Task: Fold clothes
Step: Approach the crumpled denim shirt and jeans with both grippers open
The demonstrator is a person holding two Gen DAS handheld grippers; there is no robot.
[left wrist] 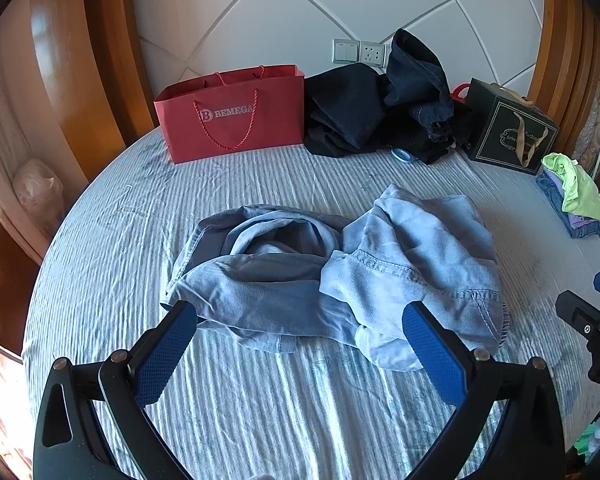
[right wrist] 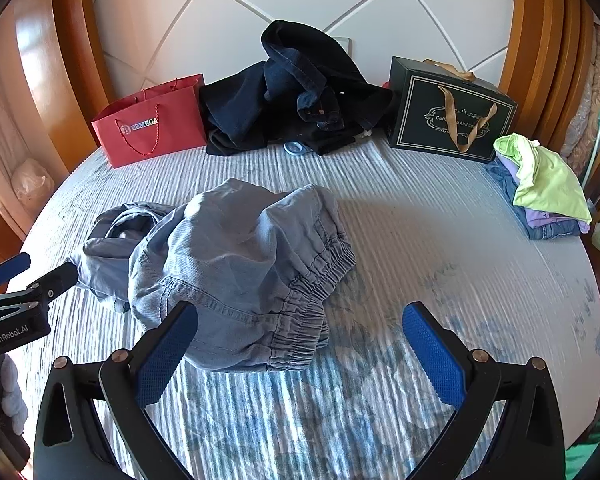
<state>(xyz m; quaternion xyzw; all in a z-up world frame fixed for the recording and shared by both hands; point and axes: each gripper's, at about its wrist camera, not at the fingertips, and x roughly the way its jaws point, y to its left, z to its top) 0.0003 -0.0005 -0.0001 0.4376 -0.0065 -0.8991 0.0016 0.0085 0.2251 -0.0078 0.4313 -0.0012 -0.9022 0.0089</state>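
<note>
Both tongs, left gripper (left wrist: pixel 300 344) and right gripper (right wrist: pixel 300 344), are hovering wide and empty; crumpled blue trousers (right wrist: pixel 236 264) are lying at 12 o'clock, best pinched at the elastic waistband (right wrist: pixel 316 300).

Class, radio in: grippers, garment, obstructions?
Left gripper and right gripper open, empty. Crumpled light-blue denim trousers unfolded on striped bedsheet. Nothing in the way.
</note>
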